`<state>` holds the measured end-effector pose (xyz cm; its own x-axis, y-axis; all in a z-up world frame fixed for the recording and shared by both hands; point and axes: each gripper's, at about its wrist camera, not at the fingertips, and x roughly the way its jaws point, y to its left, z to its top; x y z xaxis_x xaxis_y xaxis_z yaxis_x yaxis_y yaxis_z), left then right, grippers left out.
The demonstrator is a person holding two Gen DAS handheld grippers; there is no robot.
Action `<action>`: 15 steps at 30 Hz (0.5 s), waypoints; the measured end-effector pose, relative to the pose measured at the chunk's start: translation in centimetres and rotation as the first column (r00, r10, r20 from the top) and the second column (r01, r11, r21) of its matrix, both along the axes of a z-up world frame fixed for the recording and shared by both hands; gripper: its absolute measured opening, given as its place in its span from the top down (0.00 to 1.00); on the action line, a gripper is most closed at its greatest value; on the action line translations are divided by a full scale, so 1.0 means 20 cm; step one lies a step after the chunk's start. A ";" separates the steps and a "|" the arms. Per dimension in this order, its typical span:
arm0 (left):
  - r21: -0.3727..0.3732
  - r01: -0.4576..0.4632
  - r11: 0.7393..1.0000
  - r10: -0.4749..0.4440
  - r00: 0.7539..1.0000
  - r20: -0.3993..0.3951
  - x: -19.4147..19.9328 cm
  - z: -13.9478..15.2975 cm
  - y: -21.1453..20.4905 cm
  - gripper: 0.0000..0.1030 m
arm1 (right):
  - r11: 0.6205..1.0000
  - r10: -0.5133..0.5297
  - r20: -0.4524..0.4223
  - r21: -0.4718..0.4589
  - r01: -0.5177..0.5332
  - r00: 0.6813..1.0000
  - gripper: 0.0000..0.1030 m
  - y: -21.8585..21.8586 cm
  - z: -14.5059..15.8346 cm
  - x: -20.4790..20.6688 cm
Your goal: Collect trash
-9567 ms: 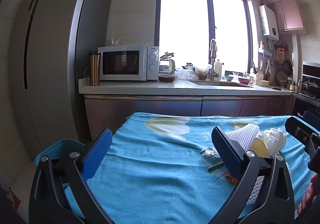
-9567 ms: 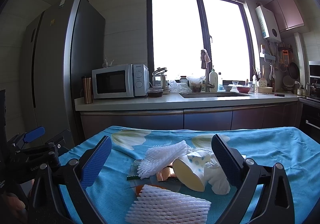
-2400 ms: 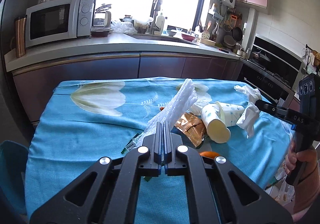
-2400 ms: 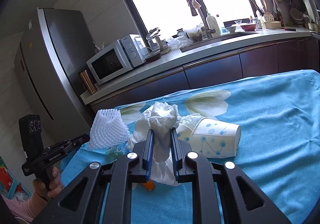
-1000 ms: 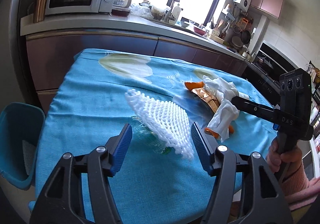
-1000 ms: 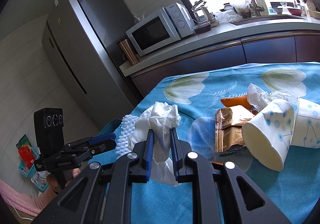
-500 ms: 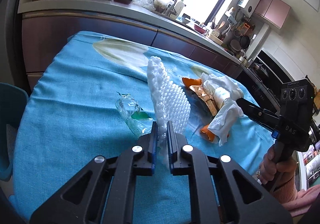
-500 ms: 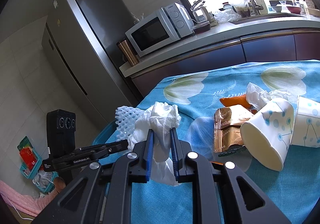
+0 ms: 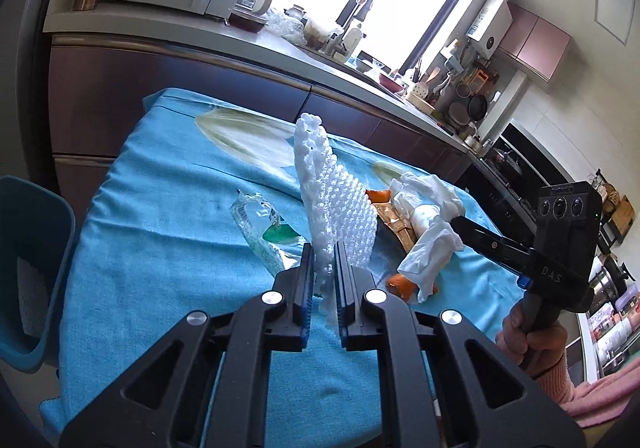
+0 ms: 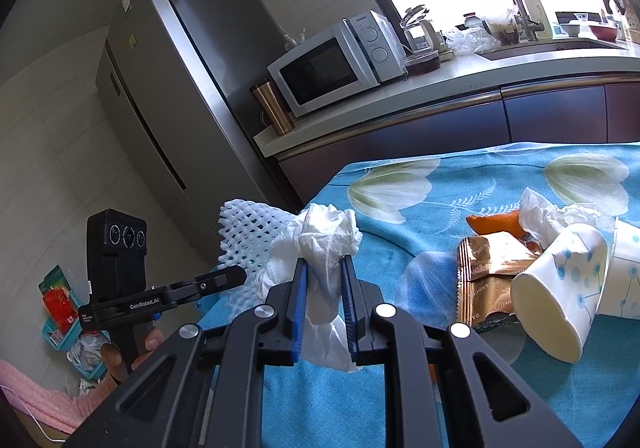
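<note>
Above the blue tabletop (image 9: 160, 256), the left gripper (image 9: 324, 268) pinches a white foam net (image 9: 332, 200) by its lower edge. The right gripper (image 10: 326, 280) clamps a crumpled tissue (image 10: 328, 236). Both look light, soft and squashable.

bright daylight, blown-out window (image 9: 376, 4), sharp focus, fisheye-warped dark corners

right gripper (image 9: 458, 224) arm: "DAS", white letters, seen from left wrist view
left gripper (image 10: 240, 272) arm: "GenRobot.AI", white print, right wrist view
microwave (image 10: 336, 66): "Galanz" on top of panel
gold wrapper (image 10: 486, 280): dark print along edge, unreadable
fridge (image 10: 172, 88) stickers: too small to read
</note>
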<state>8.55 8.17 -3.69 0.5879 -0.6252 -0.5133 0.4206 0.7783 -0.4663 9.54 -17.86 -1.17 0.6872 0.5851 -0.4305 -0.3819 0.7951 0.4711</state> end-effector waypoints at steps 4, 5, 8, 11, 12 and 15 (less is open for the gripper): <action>0.029 -0.014 0.999 0.015 1.000 -0.010 0.00 -0.03 0.01 0.90 | 1.000 -0.001 -0.008 -0.005 0.001 1.000 0.85 0.01 -0.01 0.00; 0.046 -0.017 0.999 0.017 1.000 -0.008 0.00 -0.03 0.01 0.90 | 1.000 0.000 -0.010 -0.006 0.000 1.000 0.85 0.01 -0.01 0.01; 0.097 -0.048 0.994 0.050 0.998 -0.024 0.01 -0.06 0.02 0.50 | 1.000 0.001 -0.014 -0.005 -0.001 1.000 0.85 0.01 -0.01 0.01; 0.125 -0.069 0.990 0.071 0.997 -0.011 0.00 -0.07 0.03 0.51 | 1.000 0.006 -0.021 -0.004 -0.006 1.000 0.85 0.02 -0.02 0.01; 0.133 -0.073 0.989 0.074 0.997 -0.005 -0.01 -0.07 0.04 0.51 | 1.000 0.007 -0.024 -0.005 -0.007 1.000 0.85 0.02 -0.03 0.02; 0.160 -0.087 0.983 0.086 0.996 0.012 -0.02 -0.06 0.03 0.50 | 1.000 0.007 -0.031 -0.001 -0.007 0.999 0.85 0.03 -0.04 0.02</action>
<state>8.23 8.81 -4.96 0.6388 -0.4815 -0.6001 0.3501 0.8765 -0.3305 10.00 -17.34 -2.06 0.6690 0.5897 -0.4523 -0.3730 0.7928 0.4820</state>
